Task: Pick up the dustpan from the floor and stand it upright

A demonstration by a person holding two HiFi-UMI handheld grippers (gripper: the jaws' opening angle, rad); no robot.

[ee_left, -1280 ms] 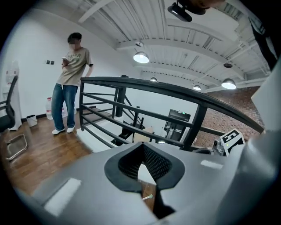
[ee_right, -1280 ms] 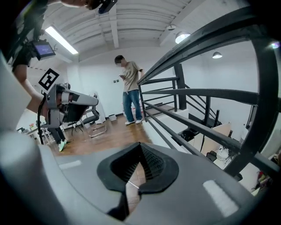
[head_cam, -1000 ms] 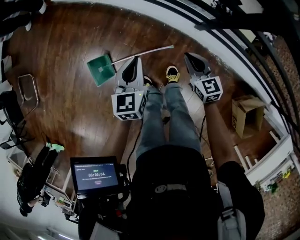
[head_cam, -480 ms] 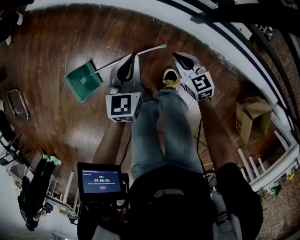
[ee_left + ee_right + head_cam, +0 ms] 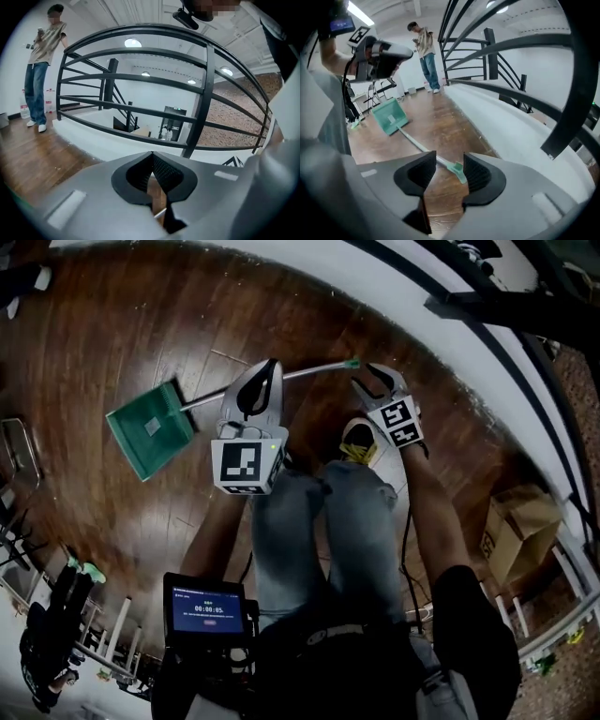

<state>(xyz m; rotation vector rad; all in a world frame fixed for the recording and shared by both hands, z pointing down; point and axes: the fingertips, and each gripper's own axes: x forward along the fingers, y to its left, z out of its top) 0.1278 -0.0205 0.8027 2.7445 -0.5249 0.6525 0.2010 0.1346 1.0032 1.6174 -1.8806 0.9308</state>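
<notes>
- The brown wood floor (image 5: 112, 334) fills most of what you see when you look down.
- A black railing (image 5: 206, 93) runs along the far side, and it stands on a long white ledge (image 5: 450, 352).
- A person (image 5: 425, 51) stands far off by the railing, well away from you.
- A cardboard box (image 5: 520, 531) sits on your right, close to the ledge.
- The green dustpan (image 5: 148, 430) lies flat on the floor on your left. Its long handle (image 5: 309, 371) runs right, toward the ledge.
- Your left gripper (image 5: 265, 376) hangs over the middle of the handle. In the left gripper view its fingers (image 5: 161, 171) meet at the tips, and nothing is held between them. A thin bit of the handle shows on the floor through the gap under the tips.
- Your right gripper (image 5: 372, 382) points down, just beside the far right end of the handle. In the right gripper view its fingers (image 5: 476, 173) are partly apart and opening. The green tip (image 5: 457, 169) of the handle shows between them, close to the right finger. The fingers do not press on it.
- A small screen (image 5: 206, 604) with a timer sits near you on the left.
- Your yellow and black shoe (image 5: 361, 439) is on the floor, near the right gripper.
</notes>
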